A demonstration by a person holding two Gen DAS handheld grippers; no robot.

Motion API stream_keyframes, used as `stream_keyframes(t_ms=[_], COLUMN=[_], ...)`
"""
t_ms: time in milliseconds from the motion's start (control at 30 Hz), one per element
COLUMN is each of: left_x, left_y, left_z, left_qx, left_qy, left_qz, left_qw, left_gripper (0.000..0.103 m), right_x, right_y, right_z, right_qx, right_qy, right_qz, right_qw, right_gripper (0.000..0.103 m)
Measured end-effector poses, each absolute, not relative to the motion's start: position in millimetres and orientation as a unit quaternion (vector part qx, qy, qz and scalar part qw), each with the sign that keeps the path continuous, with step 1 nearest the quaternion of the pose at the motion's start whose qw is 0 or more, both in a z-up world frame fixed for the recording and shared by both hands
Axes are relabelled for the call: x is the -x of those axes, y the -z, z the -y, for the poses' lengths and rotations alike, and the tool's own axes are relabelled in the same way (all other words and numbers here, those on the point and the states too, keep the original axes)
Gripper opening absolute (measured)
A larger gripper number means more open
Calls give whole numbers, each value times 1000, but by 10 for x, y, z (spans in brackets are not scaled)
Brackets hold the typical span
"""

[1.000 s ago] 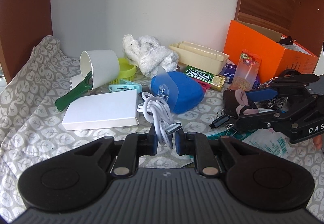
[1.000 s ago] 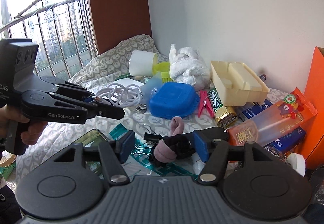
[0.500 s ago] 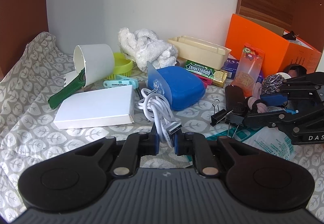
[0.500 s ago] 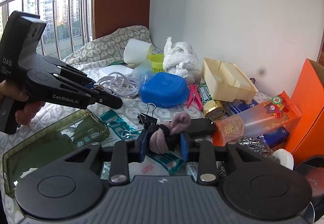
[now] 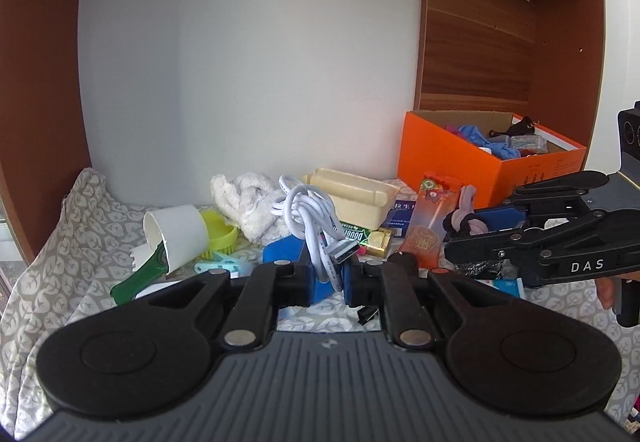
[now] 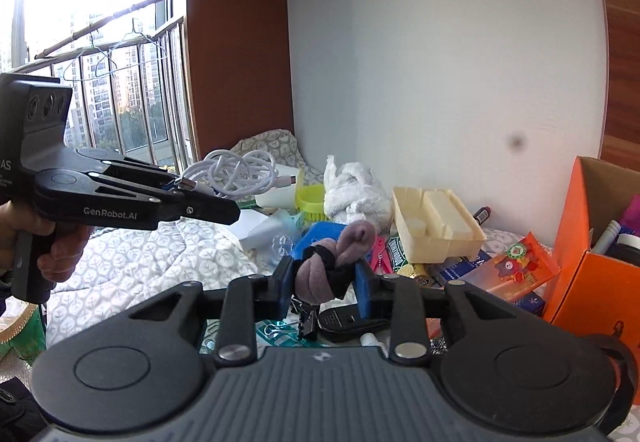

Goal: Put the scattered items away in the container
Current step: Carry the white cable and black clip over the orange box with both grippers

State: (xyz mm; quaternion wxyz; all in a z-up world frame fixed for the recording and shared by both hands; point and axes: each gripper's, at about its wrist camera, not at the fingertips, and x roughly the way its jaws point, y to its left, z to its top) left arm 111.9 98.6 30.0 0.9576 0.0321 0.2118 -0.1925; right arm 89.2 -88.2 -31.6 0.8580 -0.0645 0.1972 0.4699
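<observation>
Between the blue pads of the left tongs (image 5: pixel 327 274) a coiled white USB cable (image 5: pixel 310 218) is pinched, the jaws drawn almost fully together on a few strands while the rest of the coil stands up above them, clear of the bedding. The right tongs (image 6: pixel 325 276) are closed firmly on a knotted mauve and black sock bundle (image 6: pixel 334 256), which fills the narrow gap between the pads and is likewise carried off the leaf-patterned grey bedspread (image 5: pixel 60 242).

Ahead and to the right of both tongs lies the open orange cardboard box (image 5: pixel 480 166), the container meant by the task, already partly filled. Its long side is seen running away to the right. The right tongs are judged the nearer of the two, the box rising just beside their right pad in the right wrist view; for the left tongs it lies farther off, beyond the right tongs, which cross the path.

From the left wrist view the box's open top and contents are shown, along with the right tongs (image 5: pixel 472 232) side-on. From the right wrist view only an orange corner (image 6: pixel 596 242) is given, but the left tongs (image 6: pixel 224 206), the gripping hand (image 6: pixel 60 242) and a window railing are revealed.
</observation>
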Motion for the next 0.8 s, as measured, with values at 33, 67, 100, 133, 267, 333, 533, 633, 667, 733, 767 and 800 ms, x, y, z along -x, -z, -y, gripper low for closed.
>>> stream_keyframes(t_ms=[33, 67, 100, 133, 267, 333, 533, 633, 667, 733, 767, 800], left_x=[-1122, -1126, -1134, -1141, -1209, -1261, -1523, -1694, -1749, -1861, -1914, -1960], left_y=[-332, -373, -409, -442, -530, -576, -708, -772, -784, -797, -801, -802], left_z=[-956, -910, -872, -829, -624, -478, 22, 313, 409, 604, 695, 772], left_qx=[-33, -33, -34, -34, -45, -53, -75, -84, -87, -94, -96, -98], left_qy=[196, 203, 209, 216, 240, 255, 292, 308, 312, 317, 320, 323], left_qz=[-208, -203, -199, -195, -184, -178, -156, -149, -147, -148, -149, -150], left_qw=[958, 957, 957, 956, 952, 949, 940, 936, 935, 932, 931, 929], left_gripper=[14, 14, 14, 14, 14, 14, 14, 14, 14, 14, 14, 14], right_x=[-876, -861, -850, -837, -825, -835, -965, -1068, -1096, -1199, -1270, -1328], right_y=[276, 229, 184, 137, -47, -136, -384, -485, -498, -531, -541, -551], right_z=[901, 923, 946, 975, 1139, 1250, 1758, 2022, 2103, 2282, 2368, 2451], right_qx=[65, 66, 66, 67, 63, 65, 50, 48, 49, 43, 37, 31], right_qy=[-469, -468, -466, -463, -454, -441, -392, -354, -340, -316, -306, -297], right_qz=[-191, -186, -181, -176, -155, -144, -124, -115, -113, -110, -110, -110], right_qw=[860, 862, 864, 866, 875, 884, 910, 927, 932, 941, 945, 948], right_gripper=[29, 29, 29, 29, 29, 29, 29, 29, 29, 29, 29, 29])
